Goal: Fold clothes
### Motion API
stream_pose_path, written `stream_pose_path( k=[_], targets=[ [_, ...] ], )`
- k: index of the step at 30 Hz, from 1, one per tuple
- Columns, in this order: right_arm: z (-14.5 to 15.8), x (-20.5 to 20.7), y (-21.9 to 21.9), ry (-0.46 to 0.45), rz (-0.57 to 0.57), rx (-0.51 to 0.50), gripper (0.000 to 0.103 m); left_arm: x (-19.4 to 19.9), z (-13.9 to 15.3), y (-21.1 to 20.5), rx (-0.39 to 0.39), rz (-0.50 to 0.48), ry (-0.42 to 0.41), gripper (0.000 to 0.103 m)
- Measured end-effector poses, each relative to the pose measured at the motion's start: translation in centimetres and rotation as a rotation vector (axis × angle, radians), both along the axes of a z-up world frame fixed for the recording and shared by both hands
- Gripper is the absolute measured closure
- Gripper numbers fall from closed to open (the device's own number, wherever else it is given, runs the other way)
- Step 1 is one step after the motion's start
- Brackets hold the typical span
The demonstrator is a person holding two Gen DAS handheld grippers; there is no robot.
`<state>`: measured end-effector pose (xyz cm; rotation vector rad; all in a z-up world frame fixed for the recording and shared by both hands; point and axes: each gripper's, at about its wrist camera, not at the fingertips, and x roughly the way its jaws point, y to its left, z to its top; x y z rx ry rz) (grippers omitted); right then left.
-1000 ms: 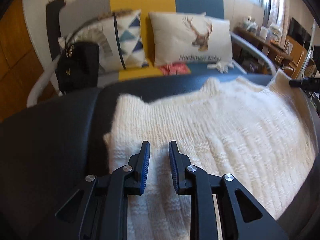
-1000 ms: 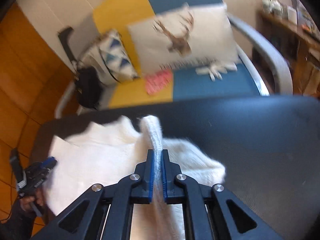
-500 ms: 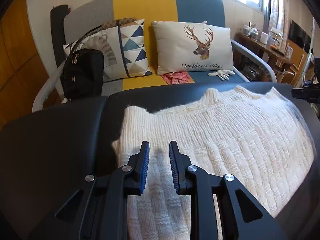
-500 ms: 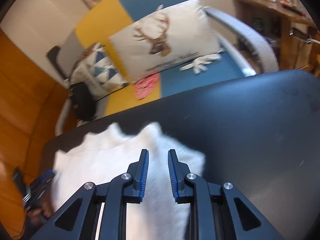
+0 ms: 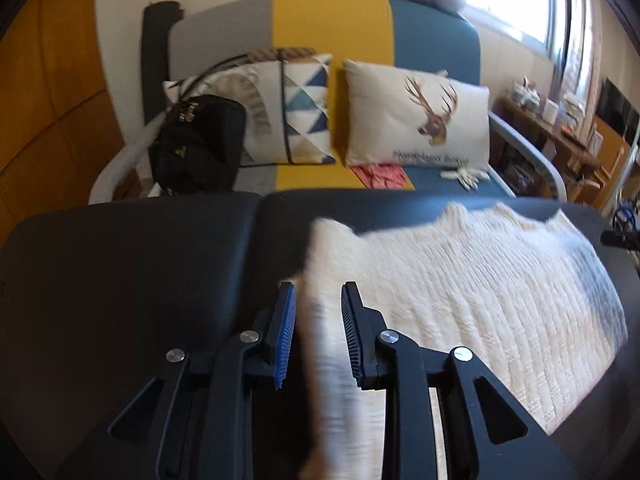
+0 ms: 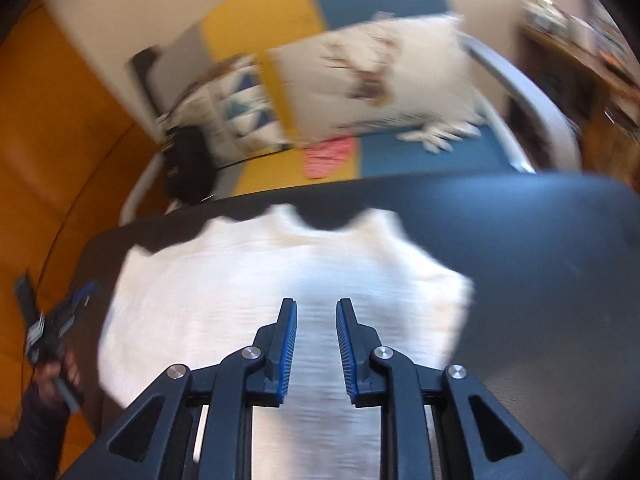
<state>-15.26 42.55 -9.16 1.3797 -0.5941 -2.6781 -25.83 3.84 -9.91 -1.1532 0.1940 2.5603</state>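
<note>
I am seeing my left gripper (image 5: 318,300) parted, straddling the left edge of the cream knitted sweater (image 5: 472,300), which is lying spread flat across the lower right of the frame on the black surface (image 5: 120,280). My right gripper (image 6: 316,312) is hovering released over the sweater's blurred, ribbed middle, neckline toward the sofa (image 5: 332,24) at top.

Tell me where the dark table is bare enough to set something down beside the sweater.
Bare patches: the dark table left of the white knitted sweater, crossed by a seam, and the stretch to the sweater's right in the right wrist view. The strip behind the collar is narrow. The middle is crowded: the sweater covers it.
</note>
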Motion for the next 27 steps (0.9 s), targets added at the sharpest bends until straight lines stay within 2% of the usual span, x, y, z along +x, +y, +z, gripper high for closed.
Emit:
stream_pose_path(
  k=[3,7,10,14,16,17,18,21,24,27],
  targets=[
    [-0.2,-2.0,-3.6,-0.009,0.111,0.063,0.082,-1.0,0.5,-1.5,0.037,-0.006,-0.016,0.077],
    [-1.6,-4.1,-8.2,-0.064,0.221,0.158,0.082,-4.3,-0.8,-1.8,0.137,-0.091,-0.129,0.077],
    [-2.9,-5.0,-10.5,-0.092,0.272,0.162,0.082,-5.8,-1.9,-1.4,0.133,-0.118,-0.167,0.076],
    [-3.8,-5.5,-11.5,-0.093,0.28,0.177,0.082,-7.4,-3.1,-0.6,0.132,-0.154,-0.225,0.076],
    [-3.9,-5.6,-11.3,-0.09,0.269,0.172,0.082,-7.6,-3.0,-0.4,0.123,-0.137,-0.208,0.08],
    [-3.6,-5.5,-11.1,-0.075,0.254,0.176,0.086,-7.3,-2.7,-0.5,0.128,-0.122,-0.18,0.093],
    [-3.4,-5.3,-11.0,-0.061,0.239,0.18,0.092,-6.8,-2.6,-0.7,0.123,-0.104,-0.151,0.096],
    [-3.2,-5.1,-10.4,-0.034,0.203,0.191,0.092,-5.5,-2.4,-1.2,0.097,-0.051,-0.07,0.097],
    [-4.8,-5.7,-10.3,-0.065,0.203,0.184,0.093,-6.0,-4.0,-1.3,0.064,-0.003,-0.113,0.097],
    [-4.2,-5.9,-9.6,-0.07,0.189,0.13,0.092,-5.9,-3.7,-1.1,0.059,0.01,-0.124,0.093]
  ],
)
